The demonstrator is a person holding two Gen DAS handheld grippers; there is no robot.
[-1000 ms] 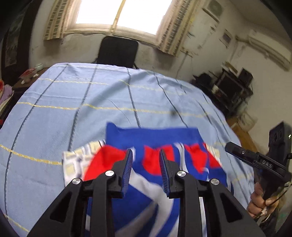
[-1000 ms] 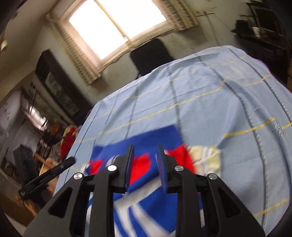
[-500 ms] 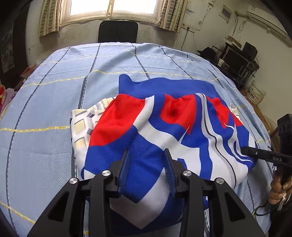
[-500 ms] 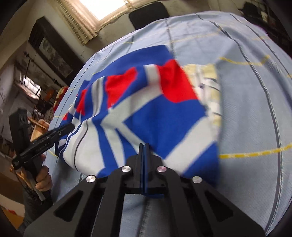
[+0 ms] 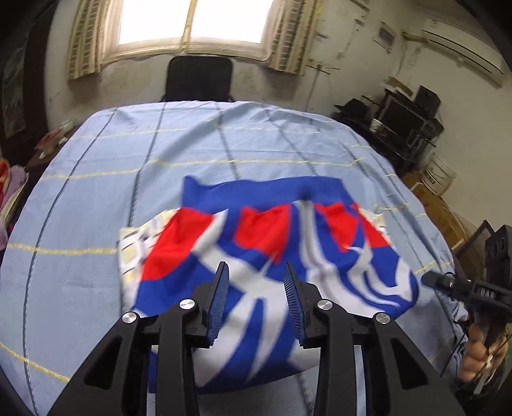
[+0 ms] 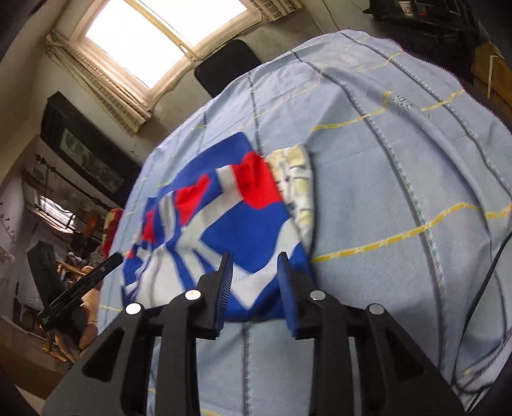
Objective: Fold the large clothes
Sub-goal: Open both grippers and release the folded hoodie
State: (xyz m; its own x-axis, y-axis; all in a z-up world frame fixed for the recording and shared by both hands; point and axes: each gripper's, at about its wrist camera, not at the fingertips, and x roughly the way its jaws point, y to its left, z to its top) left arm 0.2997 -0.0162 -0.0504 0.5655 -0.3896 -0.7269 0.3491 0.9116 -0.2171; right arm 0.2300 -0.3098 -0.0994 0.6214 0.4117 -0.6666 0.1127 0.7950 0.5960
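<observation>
My 2 tongs were both off the cloth at this moment. The left gripper (image 5: 256,288) had its jaws spread, having just narrowed a little, and the jersey only showed through the gap beyond them, not pinched. I judged it hung there because the garment had been laid down and I wanted a look at the result before the next grab.

The blue, red and white jersey (image 5: 265,256) lay as a doubled bundle on the light blue striped bedsheet (image 5: 96,192), near the edge closest to me, with its near blue hem bulging toward the tongs. From under its left side a cream checked cloth (image 5: 134,243) stuck out, so the fold sat partly on that other piece, not squarely on the sheet.

The right gripper (image 6: 254,284) had just been opening and its jaws stood apart with nothing between the pads; the jersey's near corner lay just beyond them. In the left wrist view that gripper hung at the jersey's right end, in a hand (image 5: 476,364).

Past the bed stood a black chair (image 5: 198,80) under the window (image 5: 192,22).
</observation>
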